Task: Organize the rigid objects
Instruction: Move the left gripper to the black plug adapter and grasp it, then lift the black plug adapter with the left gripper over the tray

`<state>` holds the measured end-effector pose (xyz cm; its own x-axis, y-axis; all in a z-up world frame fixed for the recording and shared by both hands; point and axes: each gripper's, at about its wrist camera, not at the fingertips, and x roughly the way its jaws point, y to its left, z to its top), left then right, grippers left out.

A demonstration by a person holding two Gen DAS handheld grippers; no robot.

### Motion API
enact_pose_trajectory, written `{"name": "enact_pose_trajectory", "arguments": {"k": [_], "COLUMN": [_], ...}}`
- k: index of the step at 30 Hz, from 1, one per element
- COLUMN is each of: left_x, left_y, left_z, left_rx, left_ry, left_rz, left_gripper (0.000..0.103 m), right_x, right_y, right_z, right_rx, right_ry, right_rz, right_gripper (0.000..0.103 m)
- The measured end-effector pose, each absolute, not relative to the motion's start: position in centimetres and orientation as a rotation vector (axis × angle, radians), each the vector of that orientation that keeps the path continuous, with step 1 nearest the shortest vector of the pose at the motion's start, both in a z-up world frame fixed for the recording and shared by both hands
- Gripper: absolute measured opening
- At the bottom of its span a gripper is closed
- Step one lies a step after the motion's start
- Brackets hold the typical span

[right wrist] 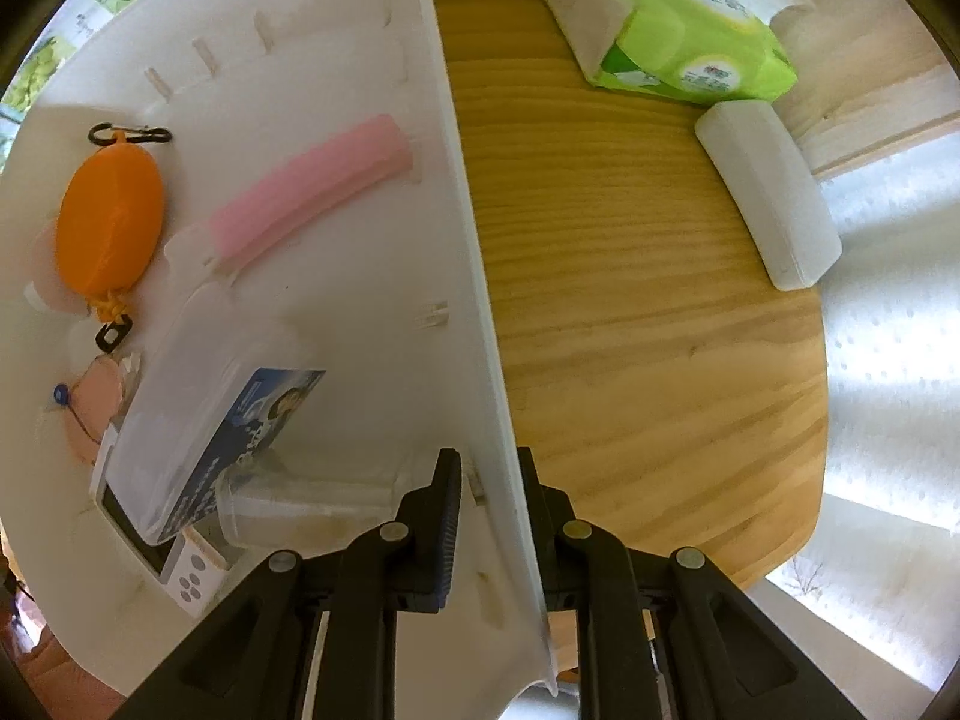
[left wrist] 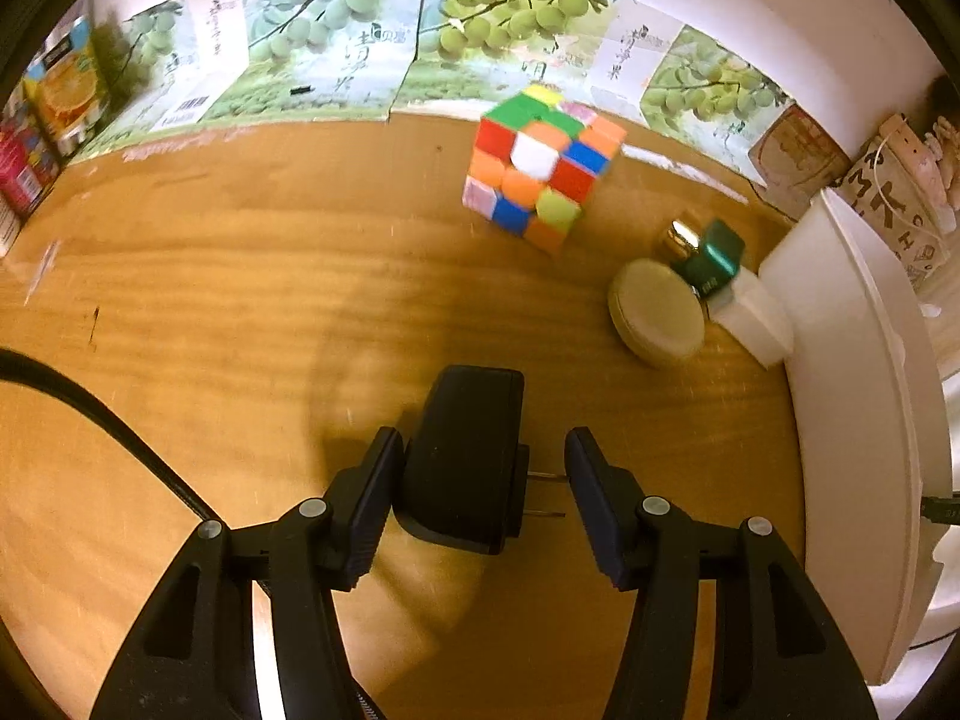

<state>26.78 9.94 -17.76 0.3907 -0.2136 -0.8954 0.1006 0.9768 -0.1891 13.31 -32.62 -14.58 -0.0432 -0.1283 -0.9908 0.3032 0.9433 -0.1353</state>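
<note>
My left gripper point(left wrist: 483, 456) is shut on a black plug adapter point(left wrist: 462, 456). Its body sits against the left pad and its two metal prongs reach the right pad, above the wooden table point(left wrist: 240, 300). Farther off stand a multicoloured puzzle cube point(left wrist: 543, 165), a round cream tin point(left wrist: 657, 312), a green box point(left wrist: 711, 258) and a small white box point(left wrist: 756, 312), all beside the white bin point(left wrist: 852, 390). My right gripper point(right wrist: 489, 468) points down and is shut on the bin's wall point(right wrist: 474, 276). Inside the bin lie an orange oval case point(right wrist: 111, 216), a pink bar point(right wrist: 312, 195) and a clear box point(right wrist: 204, 438).
Printed cardboard point(left wrist: 336, 48) lines the back of the table, with juice cartons point(left wrist: 60, 96) at the far left. A black cable point(left wrist: 108, 420) crosses the left side. A green tissue pack point(right wrist: 690, 18) and a white case point(right wrist: 768, 192) lie on the table right of the bin.
</note>
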Motion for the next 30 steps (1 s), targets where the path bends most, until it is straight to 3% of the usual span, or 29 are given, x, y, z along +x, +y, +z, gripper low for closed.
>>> {"name": "enact_pose_trajectory", "arguments": {"k": [8,30], "left_x": [23.6,17.3], "left_y": [7.7,-0.7], "left_z": [-15.5,-6.0], "left_rx": [-0.128,-0.142], "left_ry": [1.148,0.987], "left_rz": [-0.181,-0.232], "left_gripper": [0.059,0.059], "right_x": [13.1,11.4], "right_y": [-33.0,-32.8], "right_z": [-14.7,-14.7], "right_rx": [0.134,0.063], "right_ry": [1.571,1.536], "right_rz": [-0.278,-0.057], "right_gripper": [0.011,0.011]}}
